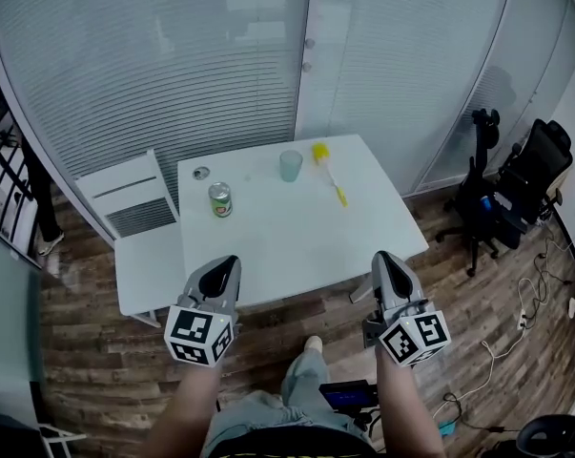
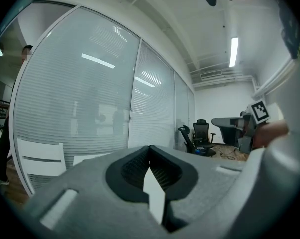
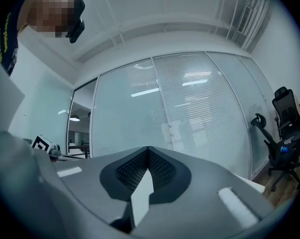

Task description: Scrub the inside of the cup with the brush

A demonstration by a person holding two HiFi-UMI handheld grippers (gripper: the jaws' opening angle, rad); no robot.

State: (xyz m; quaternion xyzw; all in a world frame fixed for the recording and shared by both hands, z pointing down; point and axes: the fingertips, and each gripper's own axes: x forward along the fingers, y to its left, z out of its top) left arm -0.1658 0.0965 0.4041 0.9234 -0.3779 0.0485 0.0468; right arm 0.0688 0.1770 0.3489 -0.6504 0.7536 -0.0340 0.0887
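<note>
The left gripper [image 1: 229, 261] and right gripper [image 1: 383, 257] were shut, empty — the brush [image 1: 329, 175] lay far ahead, handle pointing toward the right one.

The white square-topped table [image 1: 287, 237] stands in front of the glass wall with slatted blinds [image 1: 154, 55]. Near the table's back edge the translucent pale-green plastic cup [image 1: 290, 165] stands upright. The yellow long-handled brush [image 1: 327, 172] lies just right of it, head toward the table's back edge. Toward the table's left side stands the green printed tin can [image 1: 219, 199], with a small round grey object [image 1: 201, 173] behind it near the table's far left corner. A white slatted chair [image 1: 139, 227] sits against the table's left edge. A black office chair [image 1: 516, 184] stands well off the table's right. The left gripper [image 1: 228, 263] and right gripper [image 1: 382, 259] hang at the table's near edge, well apart from everything on the table.
</note>
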